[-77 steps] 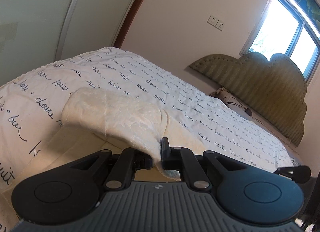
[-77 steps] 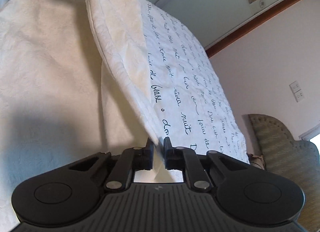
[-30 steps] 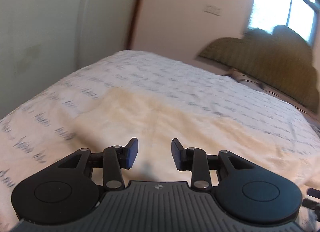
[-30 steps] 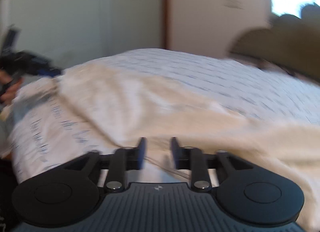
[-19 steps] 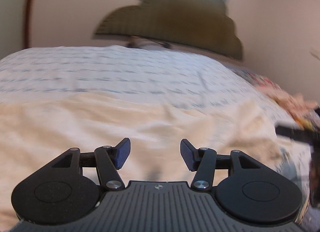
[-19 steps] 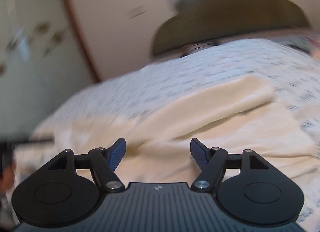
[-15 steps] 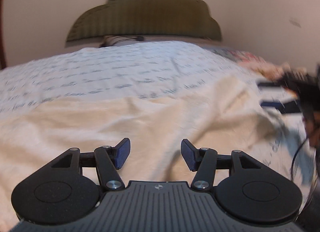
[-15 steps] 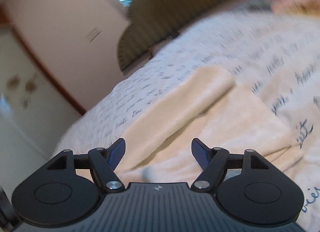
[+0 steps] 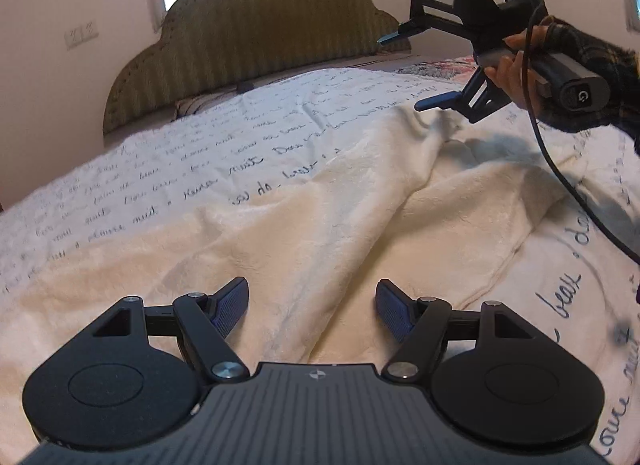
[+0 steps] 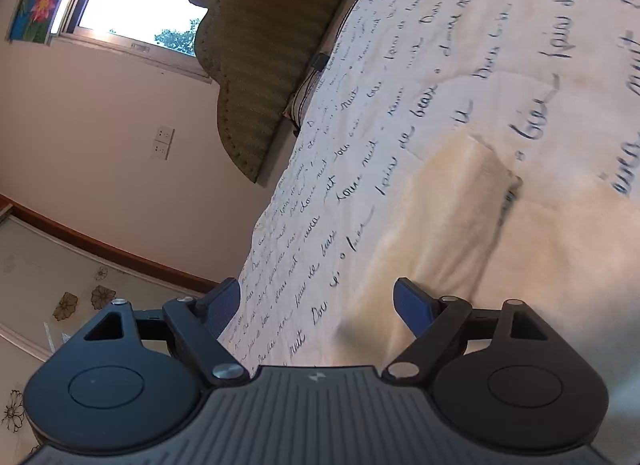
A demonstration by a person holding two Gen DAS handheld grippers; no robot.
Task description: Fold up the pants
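My jaws are standing wide on both sides, having just been opening, with nothing pinched. The left gripper [image 9: 312, 313] is hovering low over the cream fleece pants [image 9: 320, 217], which are lying rumpled on the script-printed bedspread [image 9: 180, 177] straight ahead and beneath. The right gripper [image 9: 412, 69] is hanging above their far right end. They look soft, light and limp, likely to sag and slip, so I am judging an edge or corner the best hold. Their long axis seems to run left to right across my left fingers.
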